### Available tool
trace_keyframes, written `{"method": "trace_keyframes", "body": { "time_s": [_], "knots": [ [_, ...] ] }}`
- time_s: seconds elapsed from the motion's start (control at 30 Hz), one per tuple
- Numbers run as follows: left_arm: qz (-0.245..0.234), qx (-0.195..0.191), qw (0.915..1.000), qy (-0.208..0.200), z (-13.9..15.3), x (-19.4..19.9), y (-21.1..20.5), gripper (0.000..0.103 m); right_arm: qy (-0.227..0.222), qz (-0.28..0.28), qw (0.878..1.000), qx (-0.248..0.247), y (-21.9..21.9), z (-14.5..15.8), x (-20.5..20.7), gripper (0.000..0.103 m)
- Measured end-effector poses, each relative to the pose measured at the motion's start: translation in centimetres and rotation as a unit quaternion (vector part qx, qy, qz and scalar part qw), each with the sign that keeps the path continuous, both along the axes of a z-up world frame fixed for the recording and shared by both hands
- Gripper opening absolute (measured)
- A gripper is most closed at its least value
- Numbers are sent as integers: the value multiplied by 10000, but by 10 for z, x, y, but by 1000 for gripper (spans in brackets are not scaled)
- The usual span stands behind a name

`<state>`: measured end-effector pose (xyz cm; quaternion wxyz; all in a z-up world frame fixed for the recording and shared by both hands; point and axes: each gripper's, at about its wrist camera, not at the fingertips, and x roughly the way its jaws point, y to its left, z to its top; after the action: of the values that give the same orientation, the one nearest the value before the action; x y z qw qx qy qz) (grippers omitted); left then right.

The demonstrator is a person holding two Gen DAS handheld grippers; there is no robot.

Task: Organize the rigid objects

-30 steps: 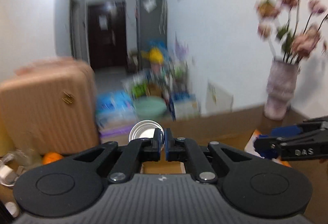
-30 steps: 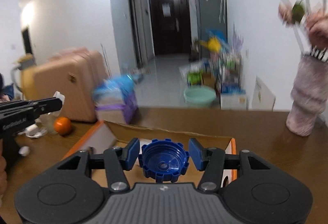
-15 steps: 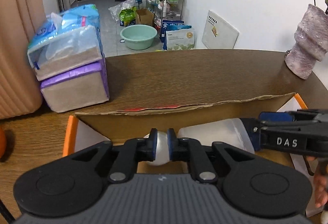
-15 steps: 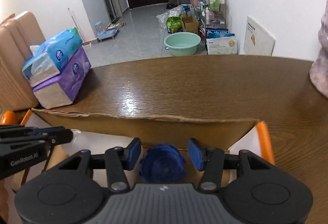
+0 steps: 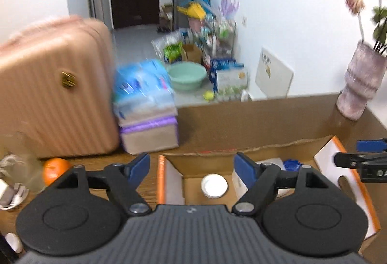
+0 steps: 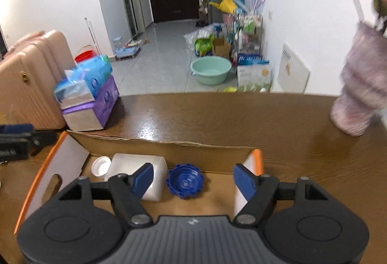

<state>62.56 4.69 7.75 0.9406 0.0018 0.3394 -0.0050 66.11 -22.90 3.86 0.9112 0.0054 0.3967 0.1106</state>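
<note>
**Both claws spread above the cardboard box**

Left gripper: jaws have just been opening and now stand wide apart, with nothing between the blue pads. The white cap lies on the floor of the cardboard box, below the gap and free of both pads.

Right gripper: jaws have likewise just been opening and stand wide, pressing on nothing. The blue cap rests hollow side up on the box floor, between the pads but clear of them. Just beside it in the box, toward the left claw's side, lies the white plastic container, and beyond that the white cap. The box sits on the wooden table.
</note>
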Motion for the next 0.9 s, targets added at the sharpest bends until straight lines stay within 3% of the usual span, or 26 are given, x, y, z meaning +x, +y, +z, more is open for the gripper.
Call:
{"method": "trace_keyframes", "body": {
  "time_s": [0.13, 0.3, 0.43, 0.53, 0.7, 0.9],
  "knots": [
    [158, -23, 9965, -819, 34, -53, 2, 99, -516, -36, 9985, 161, -12, 39, -48, 80],
    [102, 83, 9861, -1659, 59, -121, -1, 103, -1229, 43, 9923, 129, -13, 68, -112, 83],
    [130, 141, 9730, -2302, 63, -169, -6, 103, -2058, 7, 9785, 117, -11, 75, -165, 96],
    [43, 119, 9624, -2714, 59, -203, -10, 103, -2554, -141, 9667, 111, -15, 71, -196, 98],
    [123, -171, 9548, -2965, 45, -240, -7, 103, -3011, -184, 9526, 406, -21, 56, -238, 98],
    [110, -243, 9549, -2958, 34, -265, 0, 103, -3251, -175, 9442, 493, -19, 45, -279, 98]
  ]
}}
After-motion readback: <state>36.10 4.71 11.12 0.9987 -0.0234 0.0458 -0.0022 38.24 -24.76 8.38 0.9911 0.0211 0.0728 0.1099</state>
